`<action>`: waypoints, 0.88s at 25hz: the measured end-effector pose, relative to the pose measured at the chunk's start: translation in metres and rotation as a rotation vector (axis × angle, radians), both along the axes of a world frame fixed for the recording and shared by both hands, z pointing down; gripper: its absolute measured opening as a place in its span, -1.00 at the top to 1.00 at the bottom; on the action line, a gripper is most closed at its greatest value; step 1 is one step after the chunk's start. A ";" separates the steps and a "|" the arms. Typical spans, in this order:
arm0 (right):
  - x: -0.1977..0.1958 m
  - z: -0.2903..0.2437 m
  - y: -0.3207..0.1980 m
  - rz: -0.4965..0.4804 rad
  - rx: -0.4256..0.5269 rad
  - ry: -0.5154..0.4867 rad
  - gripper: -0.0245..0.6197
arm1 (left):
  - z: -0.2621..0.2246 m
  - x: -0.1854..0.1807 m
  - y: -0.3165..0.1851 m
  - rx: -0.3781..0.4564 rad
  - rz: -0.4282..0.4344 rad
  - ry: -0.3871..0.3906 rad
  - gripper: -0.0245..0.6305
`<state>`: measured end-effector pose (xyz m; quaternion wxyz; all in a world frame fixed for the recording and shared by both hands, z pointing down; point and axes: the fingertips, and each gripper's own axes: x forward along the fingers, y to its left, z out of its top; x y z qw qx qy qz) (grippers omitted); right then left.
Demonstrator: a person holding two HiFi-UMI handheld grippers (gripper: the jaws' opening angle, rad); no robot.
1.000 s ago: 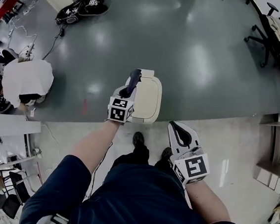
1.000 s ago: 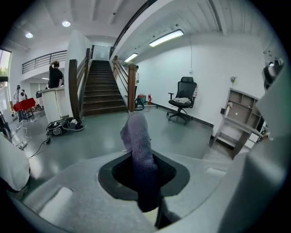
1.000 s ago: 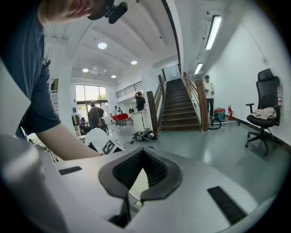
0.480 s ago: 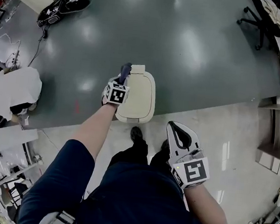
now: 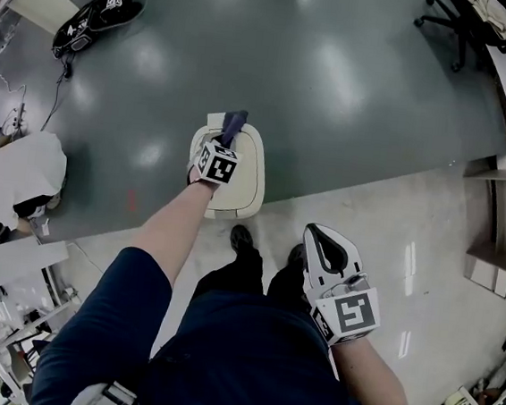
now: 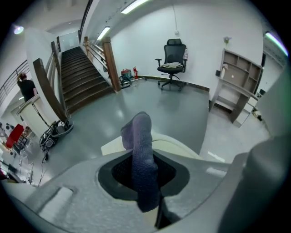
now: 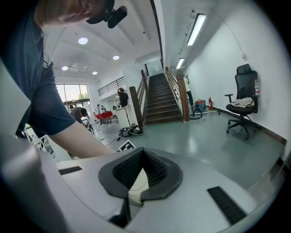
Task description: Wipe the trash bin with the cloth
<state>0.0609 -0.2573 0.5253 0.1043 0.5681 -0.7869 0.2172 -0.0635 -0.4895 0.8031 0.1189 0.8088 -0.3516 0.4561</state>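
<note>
- Left gripper (image 5: 228, 139): yours, centre-left of the head view. Its jaws are clamped on the cloth (image 6: 142, 159), a dark purple strip standing up past the tips.
- Trash bin (image 5: 246, 180): cream, flat-lidded, on the grey floor (image 5: 355, 91) at frame centre, just above your shoe (image 5: 239, 238). The left gripper sits over the bin's upper-left lid edge.
- Right gripper (image 5: 321, 238): lower right of the frame, jaws closed together on nothing, well apart from the bin.

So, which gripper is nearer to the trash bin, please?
Left. The left gripper, holding the cloth, is over the trash bin; the right gripper is clear of it.
</note>
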 end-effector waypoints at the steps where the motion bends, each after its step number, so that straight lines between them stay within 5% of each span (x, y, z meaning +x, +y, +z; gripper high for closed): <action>1: 0.004 0.000 0.002 0.007 -0.002 -0.001 0.91 | 0.000 0.011 0.005 0.002 0.023 0.002 0.77; 7: 0.033 0.002 0.021 0.018 -0.022 0.000 0.91 | 0.002 0.068 0.033 0.006 0.122 0.004 0.77; 11: 0.040 0.005 0.027 0.010 -0.034 -0.003 0.91 | 0.002 0.073 0.049 0.007 0.139 0.006 0.77; 16: 0.026 -0.001 0.022 -0.048 -0.019 -0.001 0.91 | 0.000 0.020 0.037 0.016 0.039 -0.008 0.77; 22: 0.011 -0.002 0.019 -0.098 -0.022 -0.002 0.91 | 0.000 -0.068 0.019 0.006 -0.177 -0.020 0.77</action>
